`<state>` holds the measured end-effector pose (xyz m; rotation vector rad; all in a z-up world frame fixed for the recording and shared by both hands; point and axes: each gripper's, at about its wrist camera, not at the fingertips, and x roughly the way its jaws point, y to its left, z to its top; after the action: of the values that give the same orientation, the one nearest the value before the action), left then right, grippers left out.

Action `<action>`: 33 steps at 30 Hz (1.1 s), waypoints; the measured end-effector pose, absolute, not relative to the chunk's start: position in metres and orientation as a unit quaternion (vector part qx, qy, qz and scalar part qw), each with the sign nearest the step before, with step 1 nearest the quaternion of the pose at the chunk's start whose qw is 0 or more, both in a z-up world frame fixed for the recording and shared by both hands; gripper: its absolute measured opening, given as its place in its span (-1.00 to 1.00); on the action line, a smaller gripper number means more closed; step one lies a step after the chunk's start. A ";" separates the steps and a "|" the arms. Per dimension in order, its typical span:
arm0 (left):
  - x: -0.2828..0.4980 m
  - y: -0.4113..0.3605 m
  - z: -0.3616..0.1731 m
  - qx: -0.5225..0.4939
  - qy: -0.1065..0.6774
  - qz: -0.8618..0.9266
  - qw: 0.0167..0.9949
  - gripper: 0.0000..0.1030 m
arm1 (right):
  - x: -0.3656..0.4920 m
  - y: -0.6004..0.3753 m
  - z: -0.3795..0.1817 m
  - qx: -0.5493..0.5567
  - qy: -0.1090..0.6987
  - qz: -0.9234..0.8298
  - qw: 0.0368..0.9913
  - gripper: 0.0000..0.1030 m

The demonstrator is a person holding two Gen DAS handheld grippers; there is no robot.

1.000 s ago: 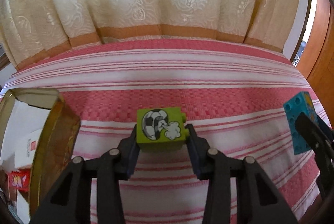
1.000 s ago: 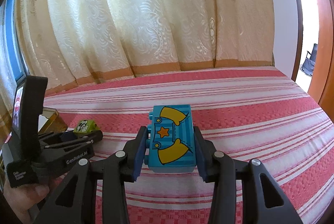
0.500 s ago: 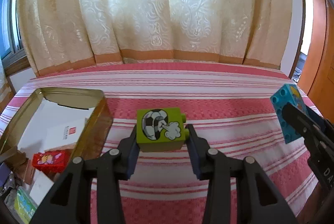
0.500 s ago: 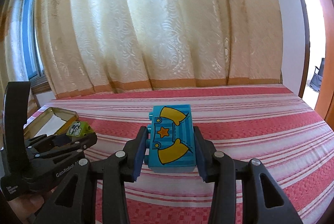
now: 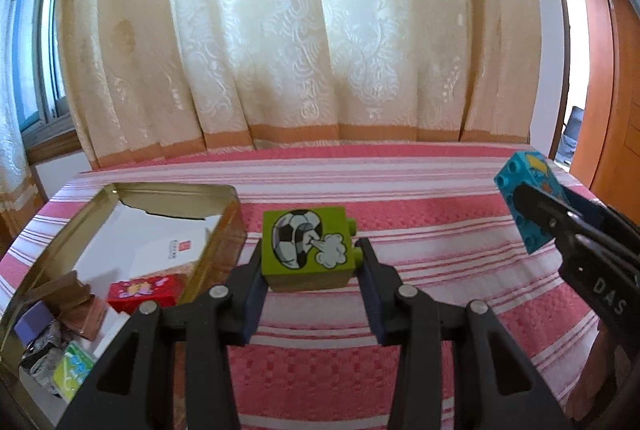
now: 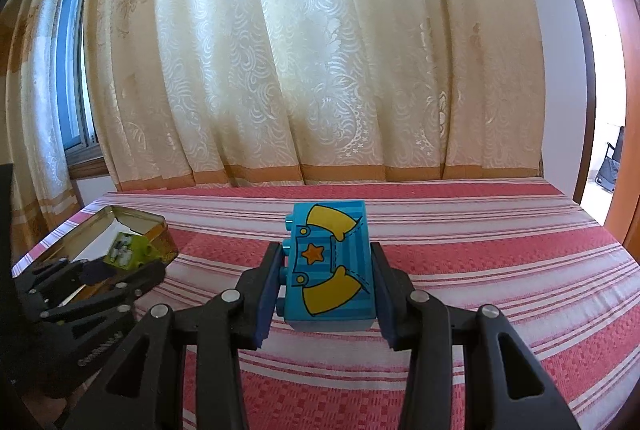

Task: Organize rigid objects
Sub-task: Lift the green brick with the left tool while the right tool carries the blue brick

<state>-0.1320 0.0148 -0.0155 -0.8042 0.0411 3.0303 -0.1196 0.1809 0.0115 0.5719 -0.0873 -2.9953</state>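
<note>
Landmark: open gold tin at the left end of the striped bedspread. Above its mouth, clear air. Inside, crowded with a red block and small packets toward the near end. Right of it, bare cloth. Beyond it, curtain blocking.

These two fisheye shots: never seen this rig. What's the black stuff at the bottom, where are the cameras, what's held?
No robot here: a person holds a handheld two-finger tool in each hand, each with a camera looking along its fingers. The left view shows the left tool clamped on a green block with a football print. The right view shows the right tool clamped on a blue block. Both hang above a red striped cloth. On the left sits an open gold tin with small items inside.
</note>
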 end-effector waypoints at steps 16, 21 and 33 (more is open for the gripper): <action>-0.105 0.003 -0.010 -0.230 0.004 0.973 0.008 -0.20 | -0.094 0.160 0.016 0.152 0.009 -0.988 0.041 -0.13; -0.097 -0.002 -0.009 -0.222 0.000 0.975 0.008 -0.20 | -0.090 0.159 0.017 0.146 0.010 -0.988 0.040 -0.13; -0.086 -0.013 -0.007 -0.210 -0.009 0.978 0.010 -0.20 | -0.078 0.152 0.019 0.131 0.009 -0.990 0.047 -0.13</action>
<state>-0.0863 -0.0126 -0.0074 -0.6561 -0.0271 3.0516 -0.0783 0.1522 0.0187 0.3991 0.0286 -3.0214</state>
